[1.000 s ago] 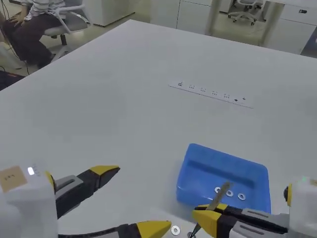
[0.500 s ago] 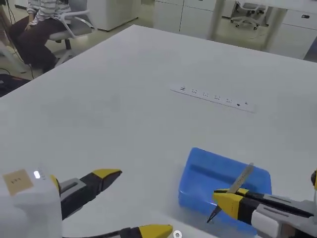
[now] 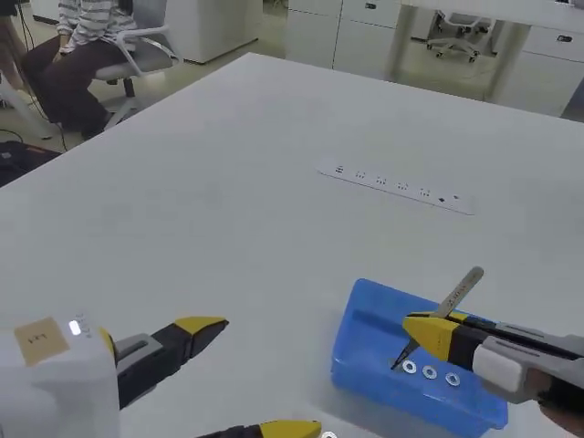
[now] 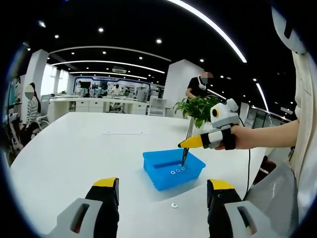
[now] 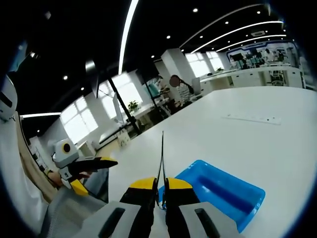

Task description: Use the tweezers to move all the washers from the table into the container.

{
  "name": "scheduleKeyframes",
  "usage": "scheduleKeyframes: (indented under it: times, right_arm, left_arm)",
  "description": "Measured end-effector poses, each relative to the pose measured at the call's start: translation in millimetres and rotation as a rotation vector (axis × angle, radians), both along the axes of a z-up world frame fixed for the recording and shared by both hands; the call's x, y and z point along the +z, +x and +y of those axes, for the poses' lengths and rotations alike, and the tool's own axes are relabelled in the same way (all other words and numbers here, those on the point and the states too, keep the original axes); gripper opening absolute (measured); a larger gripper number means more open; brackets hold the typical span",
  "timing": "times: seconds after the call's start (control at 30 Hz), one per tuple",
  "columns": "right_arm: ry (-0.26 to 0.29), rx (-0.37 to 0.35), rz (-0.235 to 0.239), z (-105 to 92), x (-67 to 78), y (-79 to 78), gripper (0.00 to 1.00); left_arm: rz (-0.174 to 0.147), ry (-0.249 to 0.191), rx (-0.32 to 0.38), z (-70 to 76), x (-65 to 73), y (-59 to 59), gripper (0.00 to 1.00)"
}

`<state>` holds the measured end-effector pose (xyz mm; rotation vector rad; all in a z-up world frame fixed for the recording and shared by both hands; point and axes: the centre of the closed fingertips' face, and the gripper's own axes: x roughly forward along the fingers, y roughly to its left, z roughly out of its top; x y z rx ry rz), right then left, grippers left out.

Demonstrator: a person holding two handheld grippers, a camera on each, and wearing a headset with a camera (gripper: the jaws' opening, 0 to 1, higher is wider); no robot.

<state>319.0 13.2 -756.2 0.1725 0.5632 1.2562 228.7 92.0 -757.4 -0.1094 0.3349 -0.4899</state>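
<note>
A blue container [image 3: 365,351] sits near the table's front edge with three washers [image 3: 429,371] inside it. My right gripper [image 3: 427,334] hovers over it, shut on metal tweezers [image 3: 459,294] whose tip points down into the container beside the washers. One washer [image 4: 174,205] lies on the table in front of the container. My left gripper [image 3: 245,376] is open at the lower left, with nothing between its jaws. In the right gripper view the tweezers [image 5: 161,156] rise from the closed jaws above the container [image 5: 223,193].
A white power strip [image 3: 397,187] lies farther back on the white table [image 3: 228,182]. A person sits on an office chair [image 3: 119,46] beyond the far left corner. A potted plant [image 4: 198,106] and a standing person [image 4: 199,87] are behind the table.
My right gripper has lifted the tweezers from the table near the loose washer and carried them rightward over the container. The left gripper has stayed in place, open.
</note>
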Motion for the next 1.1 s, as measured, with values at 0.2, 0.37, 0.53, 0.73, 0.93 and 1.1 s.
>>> scheduleKeyframes:
  times: [0.2, 0.37, 0.53, 0.73, 0.93, 1.1]
  right_arm:
    - [0.007, -0.022, 0.013, 2.6, -3.3, 13.0, 0.03]
    - [-0.006, -0.046, 0.017, 3.4, -9.3, 24.3, 0.03]
    - [-0.012, -0.066, 0.028, 4.3, -15.9, 34.4, 0.03]
    - [-0.034, -0.07, 0.028, 7.9, -25.7, 41.2, 0.03]
    - [-0.078, -0.063, 0.024, 9.8, -40.5, 44.8, 0.03]
    - [-0.11, -0.053, 0.021, 10.2, -51.3, 45.2, 0.03]
  left_arm:
    - [-0.004, -0.005, 0.003, 1.1, 0.7, -0.1, 0.73]
    - [-0.005, -0.001, 0.005, 2.0, 0.5, -0.2, 0.73]
    - [0.001, 0.001, 0.007, 2.3, -0.6, -0.1, 0.73]
    - [0.006, 0.007, 0.009, 2.5, -1.8, 0.1, 0.74]
    - [0.017, 0.018, 0.008, 2.1, -4.4, 0.0, 0.74]
    - [0.03, 0.047, -0.001, 0.6, -8.5, -0.3, 0.75]
